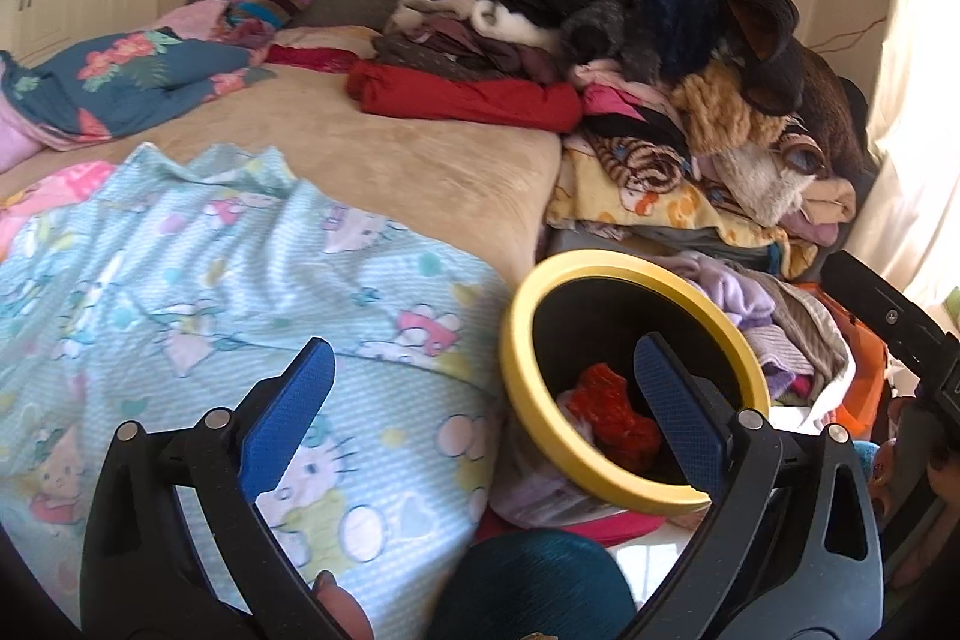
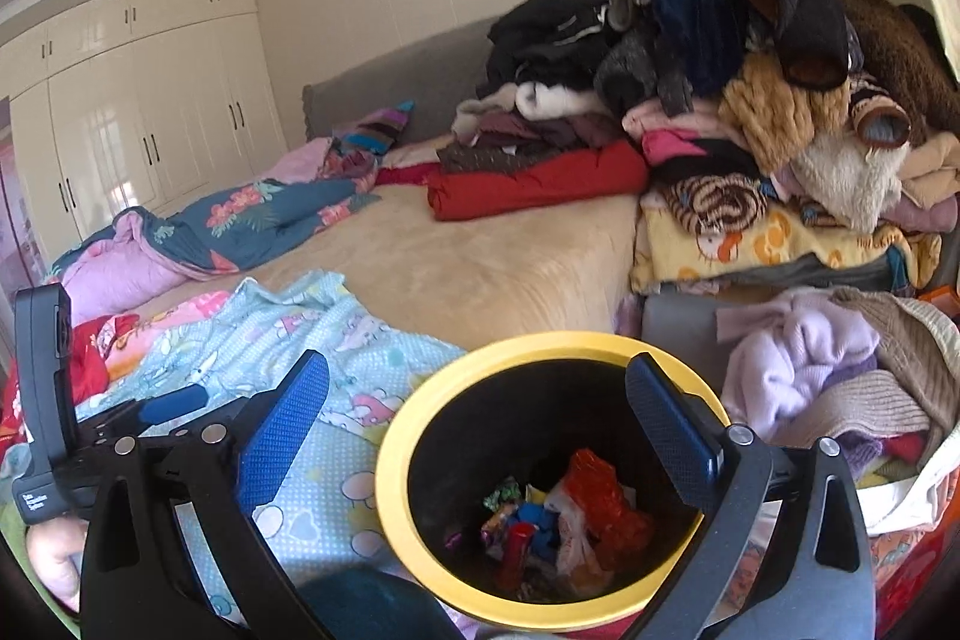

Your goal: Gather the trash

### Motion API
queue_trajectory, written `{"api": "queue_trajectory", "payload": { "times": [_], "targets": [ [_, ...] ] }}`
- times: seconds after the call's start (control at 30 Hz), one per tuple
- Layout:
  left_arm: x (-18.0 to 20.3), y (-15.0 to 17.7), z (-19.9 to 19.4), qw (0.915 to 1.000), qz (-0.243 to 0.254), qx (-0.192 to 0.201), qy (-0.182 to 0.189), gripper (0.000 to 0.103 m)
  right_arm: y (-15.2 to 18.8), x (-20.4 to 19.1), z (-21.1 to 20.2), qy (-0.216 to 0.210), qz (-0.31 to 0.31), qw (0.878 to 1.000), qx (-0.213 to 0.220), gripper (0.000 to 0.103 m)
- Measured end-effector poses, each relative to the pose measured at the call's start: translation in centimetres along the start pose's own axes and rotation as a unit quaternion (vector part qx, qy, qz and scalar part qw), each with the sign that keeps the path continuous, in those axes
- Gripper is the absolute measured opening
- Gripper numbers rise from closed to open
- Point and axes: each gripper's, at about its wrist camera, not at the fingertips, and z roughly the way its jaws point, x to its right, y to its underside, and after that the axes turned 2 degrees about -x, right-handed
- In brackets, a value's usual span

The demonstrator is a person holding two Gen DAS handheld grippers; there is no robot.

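Left gripper [image 1: 480, 406] spread wide and empty, right gripper [image 2: 477, 418] likewise agape, both level, side by side

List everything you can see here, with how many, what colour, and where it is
bin: one, black with yellow rim, beside the bed, near foreground
trash: several wrappers, orange, blue, green, red, inside the bin
bed: one, beige cover, centre
sheet: one, light blue cartoon print, near end of bed
quilt: one, teal floral with pink lining, far left of bed
clothes pile: one, mixed dark, red, tan, right of bed
wardrobe: one, cream, left wall
left hand-held gripper: one, black with blue pads, open
right hand-held gripper: one, black with blue pads, open over the bin
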Motion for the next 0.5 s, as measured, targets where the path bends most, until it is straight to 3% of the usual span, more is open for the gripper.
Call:
{"api": "queue_trajectory", "payload": {
  "times": [0.5],
  "targets": [
    [-3.6,1.0,-4.9,0.9959,-0.026,0.063,-0.059,0.092,1.7,-4.8,-2.7,-0.009,-0.048,0.996,0.079,0.097]
  ]
}}
